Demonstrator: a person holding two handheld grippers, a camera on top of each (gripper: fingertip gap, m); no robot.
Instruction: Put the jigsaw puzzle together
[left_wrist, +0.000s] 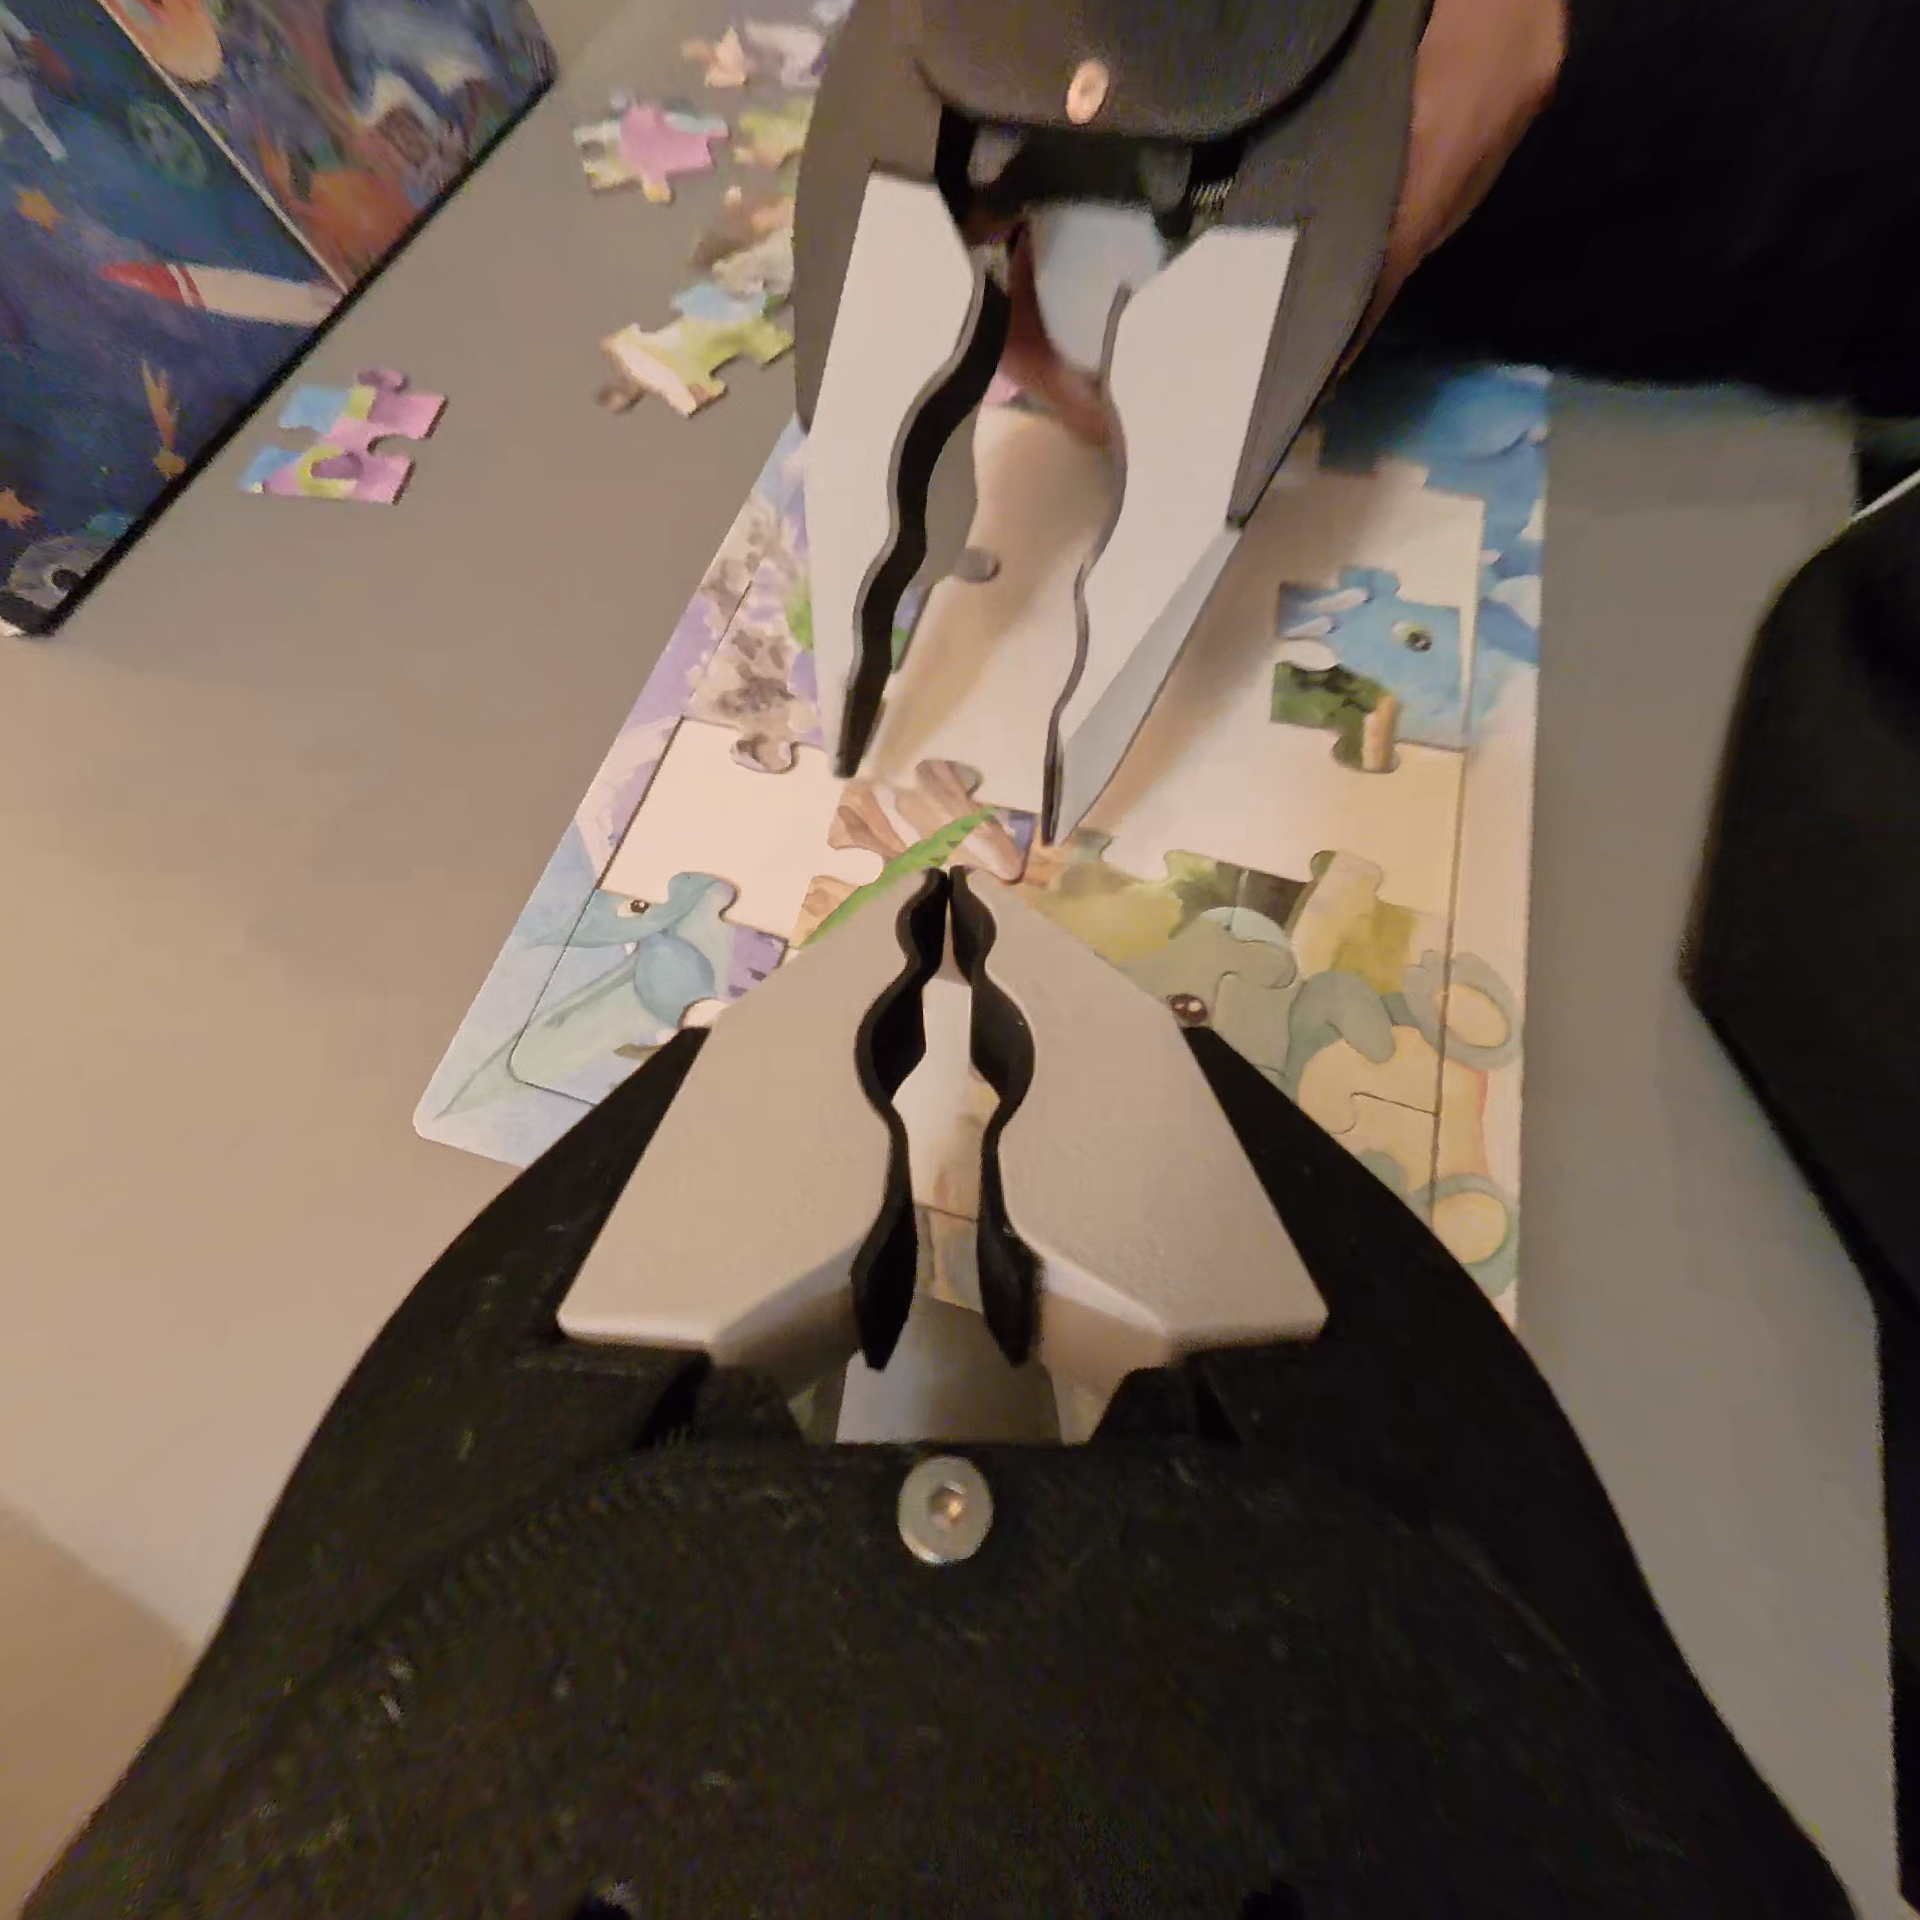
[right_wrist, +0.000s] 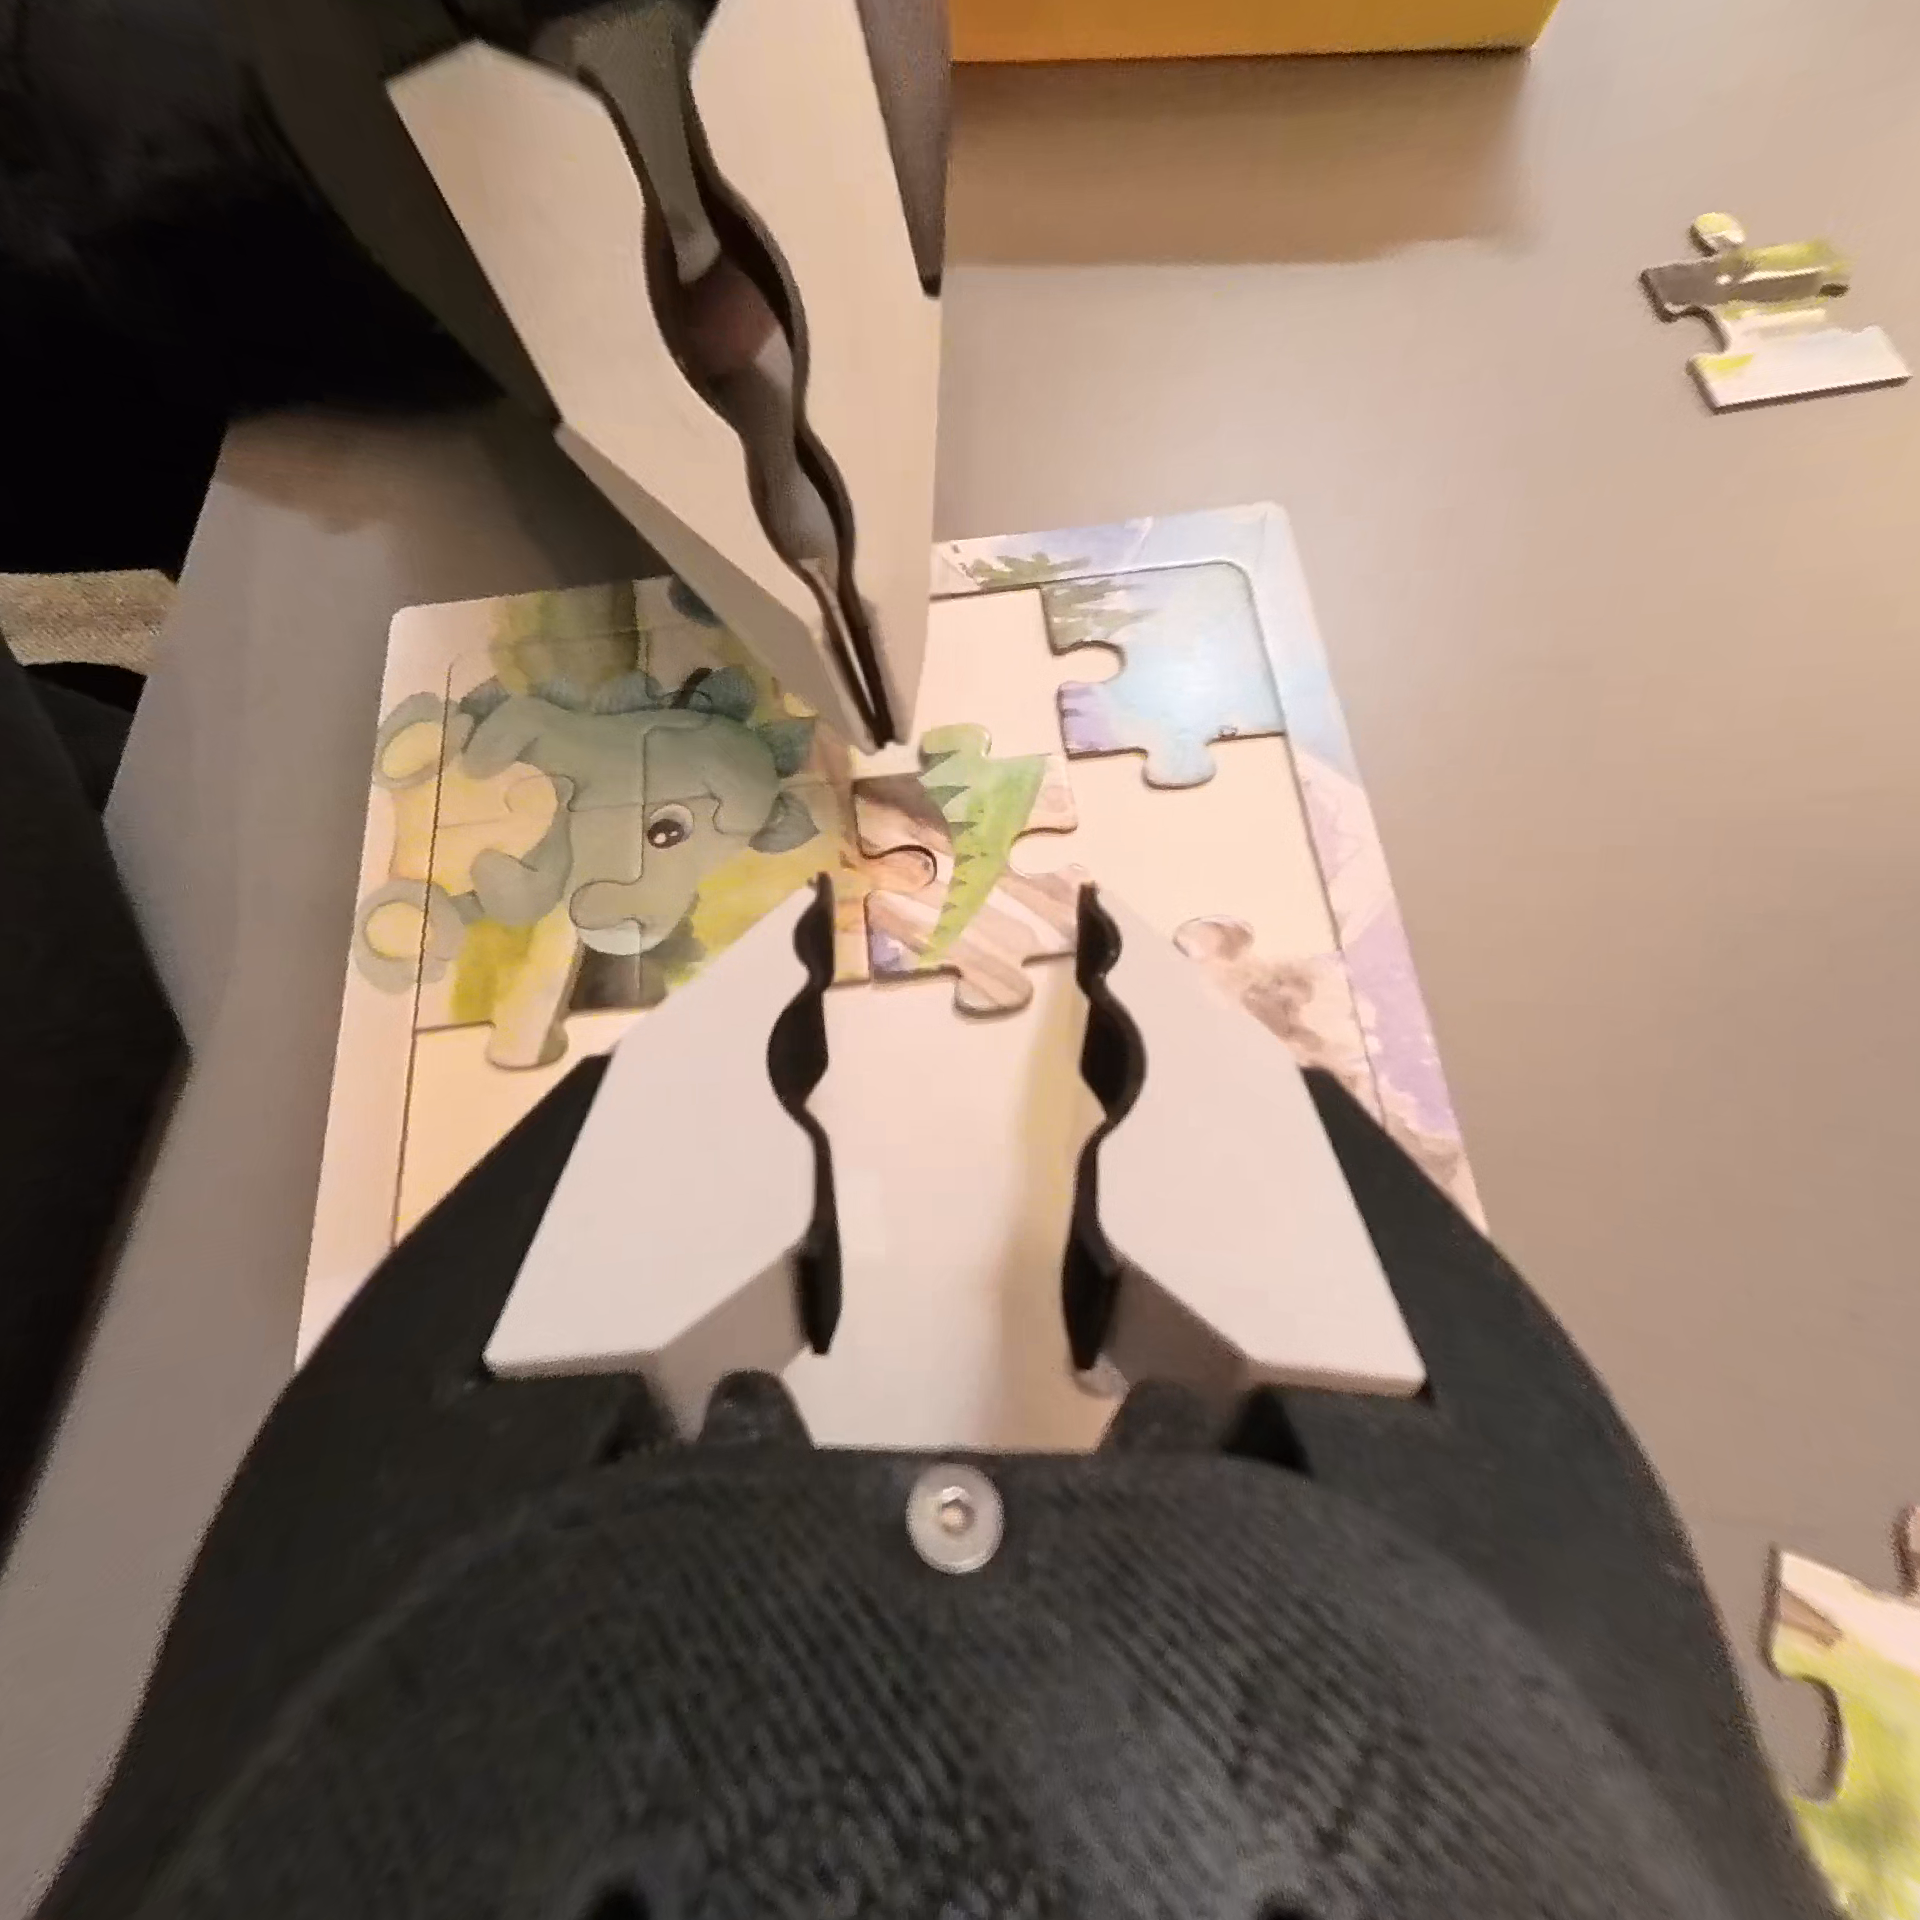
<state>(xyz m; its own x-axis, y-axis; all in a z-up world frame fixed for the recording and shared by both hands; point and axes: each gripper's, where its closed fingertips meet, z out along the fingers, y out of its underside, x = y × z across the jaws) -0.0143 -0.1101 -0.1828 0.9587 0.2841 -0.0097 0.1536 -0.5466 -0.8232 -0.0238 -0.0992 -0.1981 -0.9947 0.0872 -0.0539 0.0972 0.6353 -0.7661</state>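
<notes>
The puzzle tray (left_wrist: 727, 800) lies on a grey table, partly filled, and also shows in the right wrist view (right_wrist: 1164, 831). A piece with a green plant (left_wrist: 914, 831) sits in the middle, next to the placed dinosaur pieces (right_wrist: 623, 790). My left gripper (left_wrist: 948, 883) is shut, and its tips rest on that plant piece's edge (right_wrist: 966, 831). From the right wrist view it comes down from the upper left (right_wrist: 883, 738). My right gripper (right_wrist: 956, 894) is open and empty, low over the same piece, facing the left gripper (left_wrist: 951, 800).
Loose pieces lie on the table beyond the tray (left_wrist: 343, 436) (left_wrist: 686, 353) and to the right (right_wrist: 1777, 312) (right_wrist: 1849, 1704). A colourful puzzle box (left_wrist: 156, 260) stands at the far left. A yellow box (right_wrist: 1247, 26) and a dark object (left_wrist: 1818, 831) border the table. My left and right fingertips are right by each other.
</notes>
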